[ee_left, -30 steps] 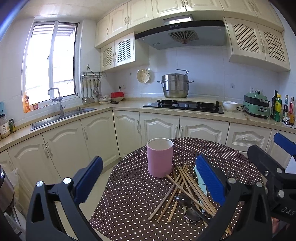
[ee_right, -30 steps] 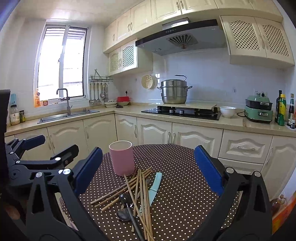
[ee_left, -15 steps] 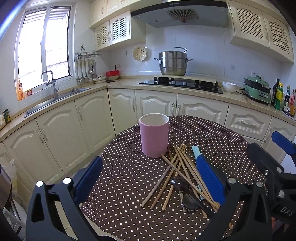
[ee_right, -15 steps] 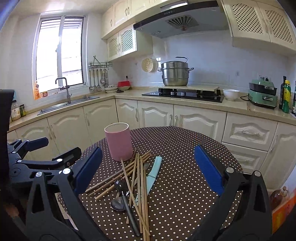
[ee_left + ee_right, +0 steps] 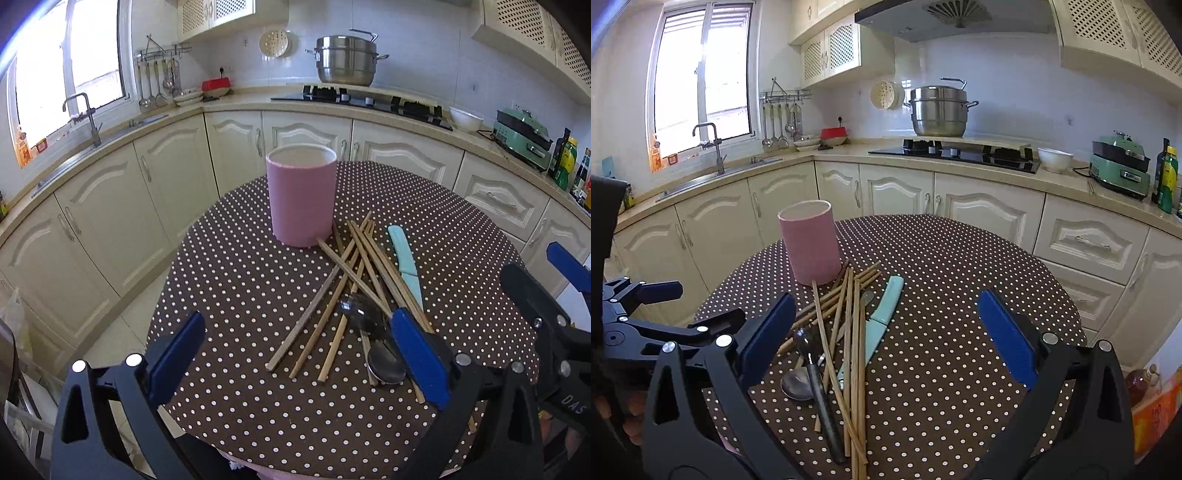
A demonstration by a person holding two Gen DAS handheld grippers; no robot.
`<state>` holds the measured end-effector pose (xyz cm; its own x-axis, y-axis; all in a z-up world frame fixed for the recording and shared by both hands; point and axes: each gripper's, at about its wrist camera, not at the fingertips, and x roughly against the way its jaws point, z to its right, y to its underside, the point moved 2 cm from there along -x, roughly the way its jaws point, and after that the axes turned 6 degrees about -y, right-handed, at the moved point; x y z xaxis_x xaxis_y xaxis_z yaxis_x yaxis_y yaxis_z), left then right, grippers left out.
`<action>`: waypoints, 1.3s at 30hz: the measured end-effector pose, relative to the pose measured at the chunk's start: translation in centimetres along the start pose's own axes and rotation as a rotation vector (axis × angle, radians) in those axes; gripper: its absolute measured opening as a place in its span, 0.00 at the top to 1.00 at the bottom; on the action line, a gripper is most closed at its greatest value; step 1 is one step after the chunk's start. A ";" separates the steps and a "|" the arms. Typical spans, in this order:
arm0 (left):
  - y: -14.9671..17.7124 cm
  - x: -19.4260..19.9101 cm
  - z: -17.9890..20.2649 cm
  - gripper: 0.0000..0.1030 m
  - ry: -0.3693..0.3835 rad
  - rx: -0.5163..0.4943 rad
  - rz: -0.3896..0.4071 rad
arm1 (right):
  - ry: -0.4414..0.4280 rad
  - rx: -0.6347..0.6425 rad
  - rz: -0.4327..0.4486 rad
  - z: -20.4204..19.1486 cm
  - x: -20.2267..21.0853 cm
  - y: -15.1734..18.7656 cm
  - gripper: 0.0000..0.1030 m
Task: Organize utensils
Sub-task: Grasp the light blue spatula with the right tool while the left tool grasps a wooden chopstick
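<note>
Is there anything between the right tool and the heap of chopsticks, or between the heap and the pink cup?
Nothing visible blocks either way. The right tool hangs open above the chopsticks, with only air between. The pink cup stands upright right behind the heap, its mouth open; a knife lies beside the chopsticks.

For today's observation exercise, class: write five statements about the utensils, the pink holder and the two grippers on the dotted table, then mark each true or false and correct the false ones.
1. The pink holder stands upright on the table. True.
2. The chopsticks already stand inside the holder. False: they lie in a loose crossed heap on the table.
3. A light blue knife lies beside the chopsticks. True.
4. The left gripper is shut on a spoon. False: it is open and holds nothing.
5. The right gripper is open. True.
</note>
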<state>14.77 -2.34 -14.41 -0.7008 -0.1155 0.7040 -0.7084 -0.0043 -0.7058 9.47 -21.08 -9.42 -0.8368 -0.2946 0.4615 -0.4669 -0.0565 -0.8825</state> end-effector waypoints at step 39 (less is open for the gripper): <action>-1.4 -11.6 1.5 0.50 0.105 -0.263 -0.275 | -0.029 -0.063 -0.296 4.7 -8.0 2.2 0.06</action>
<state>24.03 -2.53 -21.72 -0.4767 -0.0431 0.8780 -0.8590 0.2350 -0.4548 16.45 -23.34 -15.48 -0.6533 -0.3015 0.6945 -0.7071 -0.0851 -0.7020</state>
